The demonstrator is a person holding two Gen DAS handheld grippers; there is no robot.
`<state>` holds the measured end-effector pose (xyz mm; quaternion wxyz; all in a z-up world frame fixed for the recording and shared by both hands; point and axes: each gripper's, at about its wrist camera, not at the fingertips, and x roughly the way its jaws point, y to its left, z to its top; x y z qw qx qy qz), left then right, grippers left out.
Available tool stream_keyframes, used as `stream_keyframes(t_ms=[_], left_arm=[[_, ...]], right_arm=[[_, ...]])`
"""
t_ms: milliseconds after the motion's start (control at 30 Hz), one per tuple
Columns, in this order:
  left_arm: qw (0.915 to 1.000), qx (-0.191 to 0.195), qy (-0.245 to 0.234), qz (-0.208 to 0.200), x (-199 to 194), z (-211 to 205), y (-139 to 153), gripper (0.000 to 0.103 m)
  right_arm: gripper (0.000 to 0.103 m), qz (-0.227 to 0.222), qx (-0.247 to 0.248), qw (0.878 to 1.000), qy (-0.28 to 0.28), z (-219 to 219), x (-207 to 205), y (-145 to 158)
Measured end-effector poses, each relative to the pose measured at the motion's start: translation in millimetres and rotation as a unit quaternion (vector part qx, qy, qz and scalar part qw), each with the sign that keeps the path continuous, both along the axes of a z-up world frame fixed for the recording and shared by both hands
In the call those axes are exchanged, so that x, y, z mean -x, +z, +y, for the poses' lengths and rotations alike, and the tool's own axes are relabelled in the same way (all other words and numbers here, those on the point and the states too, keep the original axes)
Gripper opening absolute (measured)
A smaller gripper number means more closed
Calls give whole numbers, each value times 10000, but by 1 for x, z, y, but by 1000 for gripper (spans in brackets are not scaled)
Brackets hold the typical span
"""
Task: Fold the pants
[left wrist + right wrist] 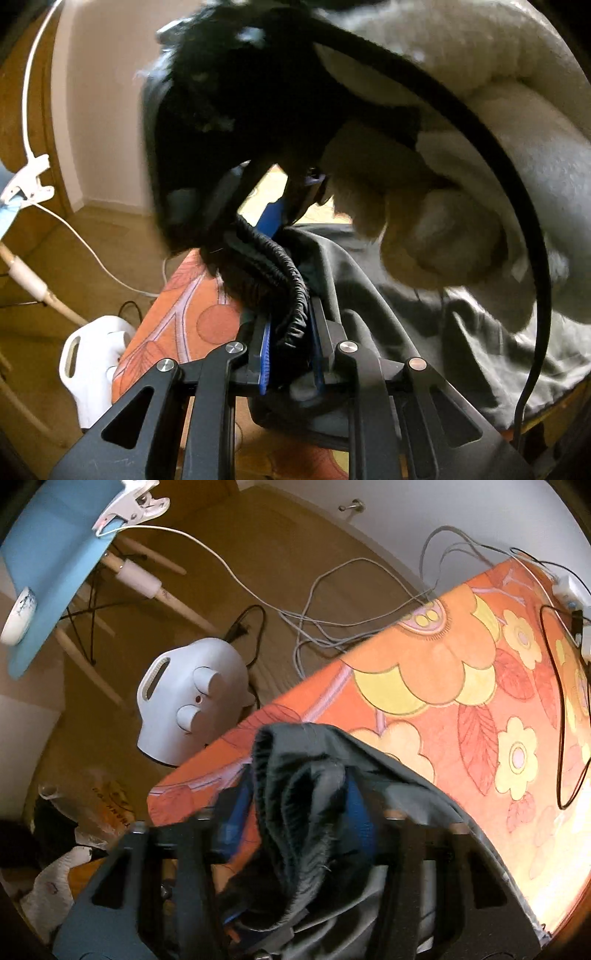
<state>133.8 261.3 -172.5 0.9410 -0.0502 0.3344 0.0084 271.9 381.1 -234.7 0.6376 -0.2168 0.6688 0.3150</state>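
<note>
- Wooden flooring (280,554) lay under the scene, strewn with cables, with a white appliance (192,698) standing just beside the near corner of the surface.
- Orange floral cloth covered the surface (461,686), bare over most of its far part.
- Dark grey pants (306,775) lay bunched at that near corner, their loose fabric spreading back toward the person; both hands worked at this same spot.
- Right gripper (299,812) pointed steeply down with its blue pads narrowed on a gathered, ribbed fold of the pants, which rose between them; motion blur left it unclear how firmly they pressed.
- Left gripper (291,343) stood nearly shut, pinching the black elastic waistband (273,273), which ran away from it toward the right gripper just ahead.
- By my judgement the coming move turned on this: the two grips sat close together along one waistband edge, so drawing them apart along that edge would stretch it straight.
- On a blue chair seat (48,572) off to the side sat a small white bowl (18,616); its contents could not be seen.
</note>
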Motion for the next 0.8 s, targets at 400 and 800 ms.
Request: stream_keyframes(t_ms=[400,800], left_arm=[[9988,-174,-273,-368,22,-25,87,15],[9890,-583,-1093,-814,47,-128,206,15]], right_arm=[[14,104,-1431,9874,-671,-59,-12,88],[14,-365,-2541,9581,-1271,-184,-4,223]])
